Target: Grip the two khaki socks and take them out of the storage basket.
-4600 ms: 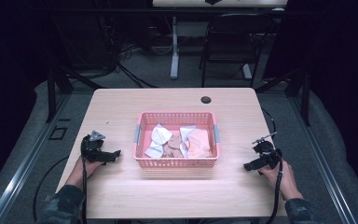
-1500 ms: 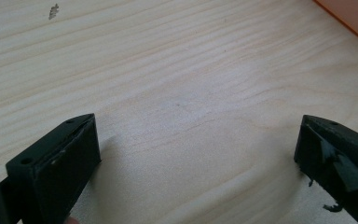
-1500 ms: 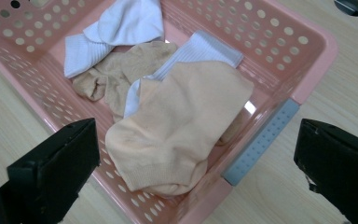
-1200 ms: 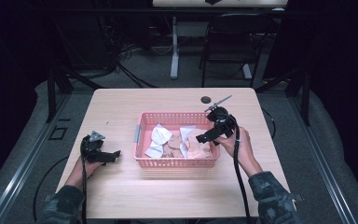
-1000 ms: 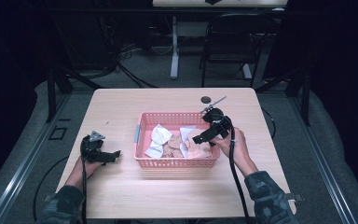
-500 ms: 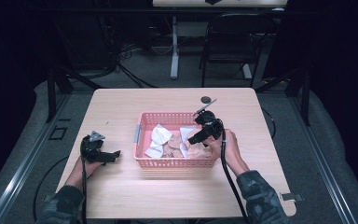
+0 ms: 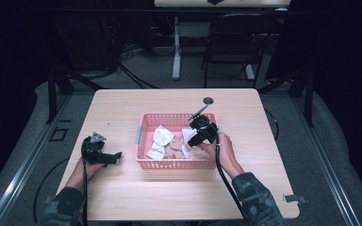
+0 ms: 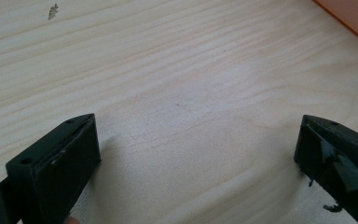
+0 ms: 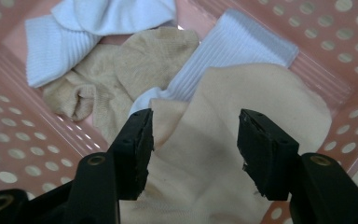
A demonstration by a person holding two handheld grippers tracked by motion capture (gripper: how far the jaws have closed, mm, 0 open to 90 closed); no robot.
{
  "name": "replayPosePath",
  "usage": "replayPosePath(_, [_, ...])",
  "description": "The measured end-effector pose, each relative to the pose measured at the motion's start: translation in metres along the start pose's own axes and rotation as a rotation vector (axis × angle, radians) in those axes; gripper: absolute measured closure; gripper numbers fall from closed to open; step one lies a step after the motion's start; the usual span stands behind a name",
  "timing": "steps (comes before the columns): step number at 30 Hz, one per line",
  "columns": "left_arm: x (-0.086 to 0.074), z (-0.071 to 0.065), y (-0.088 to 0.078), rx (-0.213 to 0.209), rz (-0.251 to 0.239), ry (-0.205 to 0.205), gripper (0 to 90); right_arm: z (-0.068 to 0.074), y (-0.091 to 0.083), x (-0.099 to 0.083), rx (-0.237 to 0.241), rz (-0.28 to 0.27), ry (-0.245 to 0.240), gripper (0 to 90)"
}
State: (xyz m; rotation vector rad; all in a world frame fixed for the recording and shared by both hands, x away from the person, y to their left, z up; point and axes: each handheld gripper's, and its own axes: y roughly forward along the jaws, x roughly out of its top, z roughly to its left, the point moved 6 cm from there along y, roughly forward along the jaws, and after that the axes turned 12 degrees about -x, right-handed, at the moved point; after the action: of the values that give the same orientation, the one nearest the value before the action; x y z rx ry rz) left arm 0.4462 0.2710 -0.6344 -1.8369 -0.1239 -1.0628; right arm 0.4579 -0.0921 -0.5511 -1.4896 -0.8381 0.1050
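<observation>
Nearest me, at the bottom of the right gripper view, my right gripper (image 9: 193, 147) has just been closing its jaws; they stand partly apart astride a fold of the cream sock (image 9: 242, 112), and I cannot tell that the pads press it yet. The sock fills the lower middle and right of that frame, lying crumpled in the pink basket (image 9: 9, 140). I judge it light, soft and limp: it will sag and bunch rather than keep a shape, and it won't slip or break. The raised fold between my jaws looks the best place to pinch, deep enough to catch both layers, clear of the basket's perforated wall.

Just beyond, toward the upper middle, a white ribbed sock (image 9: 233, 51) tucks under the cream one, so lifting may drag it along. A tan sock (image 9: 121, 70) lies centre left, and another white sock (image 9: 74, 28) sits upper left.

In the high view, my left gripper (image 7: 115, 157) rests at the lower left on the table (image 7: 122, 197), jaws wide apart and empty.
</observation>
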Motion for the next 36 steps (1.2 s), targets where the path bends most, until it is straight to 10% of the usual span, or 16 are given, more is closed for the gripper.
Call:
replayPosePath(7, [0.0,0.0,0.0,0.0,0.0,0.001,0.0,0.0,0.005,0.0,-0.032,0.018,0.003,49.9])
replayPosePath(20, [0.0,0.0,0.0,-0.002,0.002,0.003,0.0,-0.01,0.008,-0.003,-0.081,0.038,-0.007,84.5])
replayPosePath(36, [0.0,0.0,0.0,-0.002,0.002,0.003,0.0,-0.02,-0.023,0.001,-0.067,-0.058,0.031,87.1])
